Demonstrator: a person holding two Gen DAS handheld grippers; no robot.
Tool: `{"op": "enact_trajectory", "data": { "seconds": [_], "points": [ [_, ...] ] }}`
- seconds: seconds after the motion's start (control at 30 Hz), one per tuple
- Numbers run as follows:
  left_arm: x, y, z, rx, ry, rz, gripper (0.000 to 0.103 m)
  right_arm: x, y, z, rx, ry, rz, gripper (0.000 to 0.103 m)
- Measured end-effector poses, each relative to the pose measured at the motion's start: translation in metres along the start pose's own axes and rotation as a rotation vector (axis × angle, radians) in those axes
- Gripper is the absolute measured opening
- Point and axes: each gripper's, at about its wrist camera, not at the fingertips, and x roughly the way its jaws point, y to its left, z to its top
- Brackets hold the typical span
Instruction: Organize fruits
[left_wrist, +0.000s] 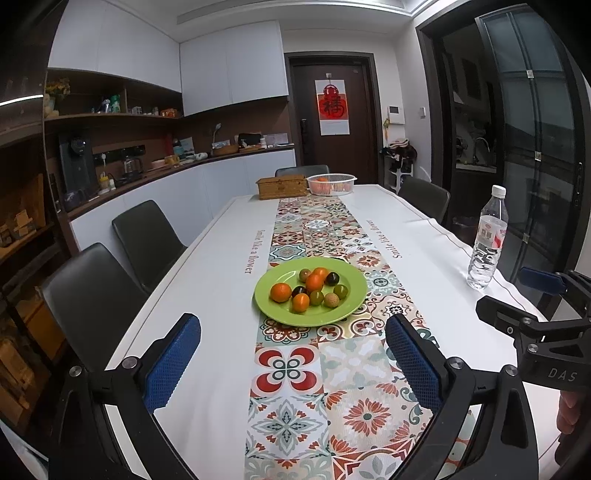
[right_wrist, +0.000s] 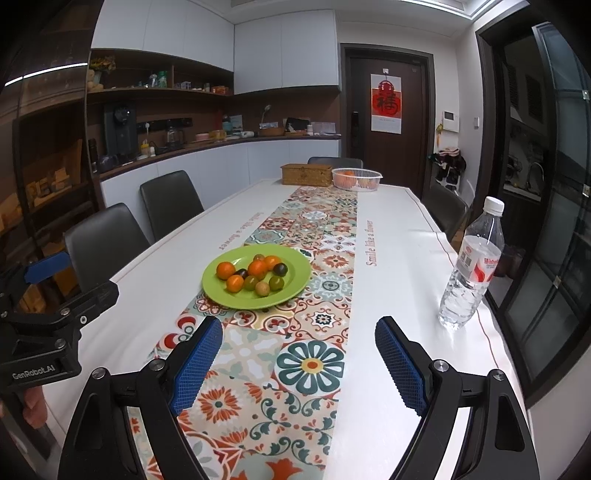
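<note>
A: While both tools hang over the patterned runner, the left tool (left_wrist: 293, 363) and right tool (right_wrist: 299, 363) stand spread wide and empty.

B: Small round fruits, orange, green and dark, (left_wrist: 310, 290) sit heaped on the round green plastic plate (left_wrist: 269, 301) mid-worktop, well ahead of the fingers.

A: The risk?

B: Crowded fruits likely roll when nudged; a hard pinch may bruise one. The clear water bottle (right_wrist: 471, 266) could topple under a careless right sweep.
</note>
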Motion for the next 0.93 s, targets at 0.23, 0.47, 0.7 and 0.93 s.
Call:
{"op": "enact_trajectory", "data": {
  "seconds": [0.23,0.47,0.7,0.93],
  "points": [
    [0.0004,-0.0012,-0.002,0.0,0.004,-0.006,0.103,0.0001,0.0005,-0.0011,-0.001,0.008,0.001,0.086],
    [0.0027,-0.0005,-0.0047,-0.002,0.011,0.003,0.103,0.0011,0.0011,-0.0019,-0.005,0.013,-0.003,0.086],
    [0.0037,0.0012,-0.007,-0.011,0.016,0.015,0.103,0.0029,0.0009,-0.0044,-0.009,0.021,-0.007,0.086],
    [0.0042,0.0032,-0.0084,-0.018,0.019,0.017,0.103,0.0044,0.0009,-0.0052,-0.009,0.026,-0.009,0.086]
  ]
}}
